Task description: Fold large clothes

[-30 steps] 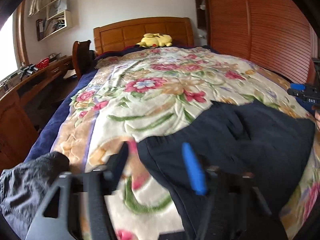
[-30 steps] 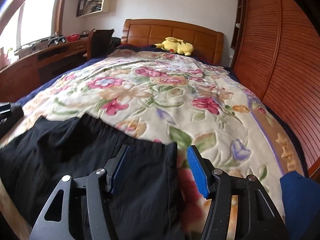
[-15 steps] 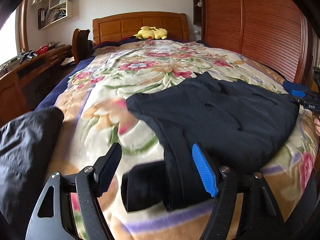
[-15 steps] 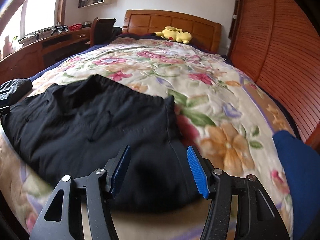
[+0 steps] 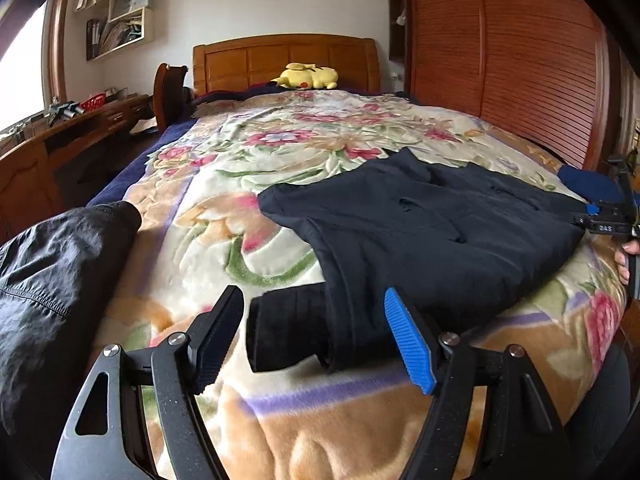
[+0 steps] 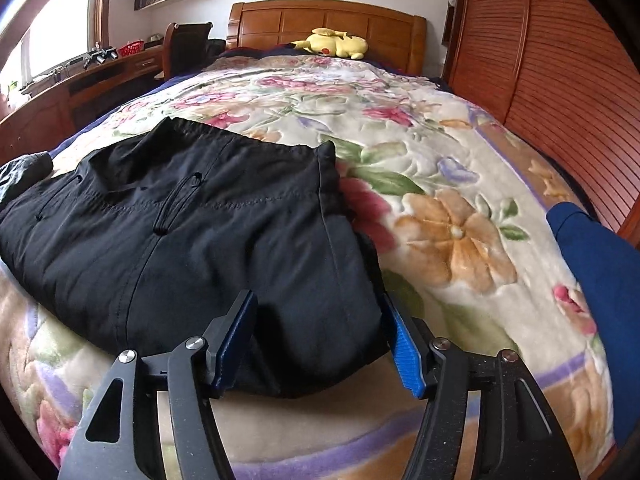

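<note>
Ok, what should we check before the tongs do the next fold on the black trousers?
1. Black trousers lying flat on the flowery blanket: ok, only small creases.
2. Left tongs open and empty: ok.
3. Right tongs open and empty: ok, jaws spread at the near edge of the cloth.
4. Dark folded layer peeking out beside the trousers' near left edge: not ok, needs tucking or lining up.
5. Black jacket on the left clear of the trousers: ok.
6. Whether the layers underneath are even: cannot tell.
</note>
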Demonstrator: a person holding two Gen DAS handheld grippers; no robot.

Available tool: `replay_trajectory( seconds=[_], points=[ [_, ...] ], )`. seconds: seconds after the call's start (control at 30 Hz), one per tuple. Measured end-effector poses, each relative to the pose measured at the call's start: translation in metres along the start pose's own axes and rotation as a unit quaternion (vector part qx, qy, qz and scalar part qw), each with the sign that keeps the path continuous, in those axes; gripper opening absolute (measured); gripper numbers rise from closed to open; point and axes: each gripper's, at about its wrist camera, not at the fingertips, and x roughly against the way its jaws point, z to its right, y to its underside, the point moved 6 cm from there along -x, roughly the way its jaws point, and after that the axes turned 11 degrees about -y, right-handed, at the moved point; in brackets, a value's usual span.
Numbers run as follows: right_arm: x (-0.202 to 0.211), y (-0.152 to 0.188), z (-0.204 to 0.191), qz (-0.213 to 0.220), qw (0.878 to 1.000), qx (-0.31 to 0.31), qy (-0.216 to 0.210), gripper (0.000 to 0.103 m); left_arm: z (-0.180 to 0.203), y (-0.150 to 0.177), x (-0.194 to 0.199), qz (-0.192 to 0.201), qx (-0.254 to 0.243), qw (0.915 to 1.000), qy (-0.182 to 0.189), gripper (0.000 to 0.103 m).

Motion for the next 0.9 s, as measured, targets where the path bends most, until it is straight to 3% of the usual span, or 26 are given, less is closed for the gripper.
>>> replay_trajectory(
  seconds=[0.27,0.47,0.57,0.63,0.7,0.77,0.9],
  points=[
    [-0.002,0.008,-0.001,0.002,1.0,0.005,-0.003,0.065,0.007,0.006,-0.008,-0.015,0.0,0.9997,0.017,0.074],
    [-0.01,0.01,0.0,-0.003,1.0,0.003,-0.007,0.065,0.014,0.016,-0.022,-0.033,-0.003,0.9986,0.041,0.063],
    [-0.013,0.01,-0.004,-0.002,1.0,0.013,-0.003,0.065,0.02,0.019,-0.026,-0.038,-0.012,0.9981,0.048,0.053],
    [-0.014,0.01,-0.007,-0.002,1.0,0.021,-0.006,0.053,0.026,0.021,-0.027,-0.042,-0.024,0.9973,0.056,0.039],
    [-0.014,0.011,-0.012,-0.001,0.999,0.035,-0.013,0.034,0.029,0.022,-0.027,-0.044,-0.033,0.9969,0.057,0.035],
    [-0.01,0.012,-0.015,0.002,0.999,0.044,-0.012,0.022,0.028,0.022,-0.026,-0.047,-0.027,0.9962,0.067,0.028],
    [0.003,0.014,-0.017,0.012,0.999,0.044,-0.022,0.016,0.028,0.019,-0.018,-0.044,-0.021,0.996,0.075,0.02]
  ],
)
